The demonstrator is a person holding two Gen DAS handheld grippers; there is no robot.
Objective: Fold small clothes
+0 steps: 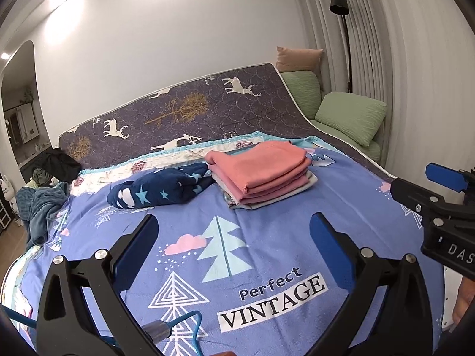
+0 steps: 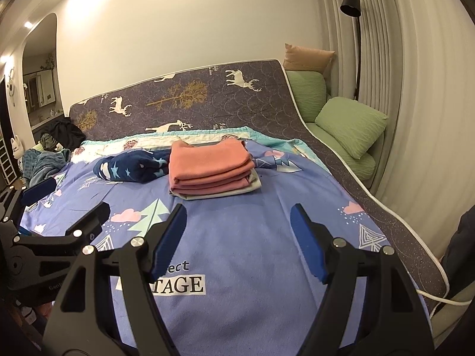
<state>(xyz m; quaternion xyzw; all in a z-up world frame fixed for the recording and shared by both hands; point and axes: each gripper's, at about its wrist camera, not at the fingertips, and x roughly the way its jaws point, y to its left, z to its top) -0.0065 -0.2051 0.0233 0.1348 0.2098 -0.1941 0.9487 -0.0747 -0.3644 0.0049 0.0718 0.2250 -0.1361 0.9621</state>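
A stack of folded clothes [image 1: 261,175] [image 2: 210,172], pink on top with grey beneath, lies on the blue printed bedsheet [image 1: 267,237] [image 2: 252,252]. Left of the stack a crumpled navy garment with stars [image 1: 163,191] [image 2: 130,167] lies unfolded. My left gripper [image 1: 234,237] hovers open over the sheet, short of both, with nothing between its fingers. My right gripper [image 2: 237,228] is open too, empty, facing the folded stack from the near side. Each gripper shows at the edge of the other's view: the right gripper's fingers [image 1: 445,175] and the left gripper's fingers [image 2: 89,216].
A dark deer-print mattress [image 1: 193,109] leans behind the sheet. Green cushions [image 1: 350,118] and a black floor lamp [image 1: 340,3] stand at the right by the curtain. A teal blanket and dark clothes [image 1: 41,204] are heaped at the bed's left edge.
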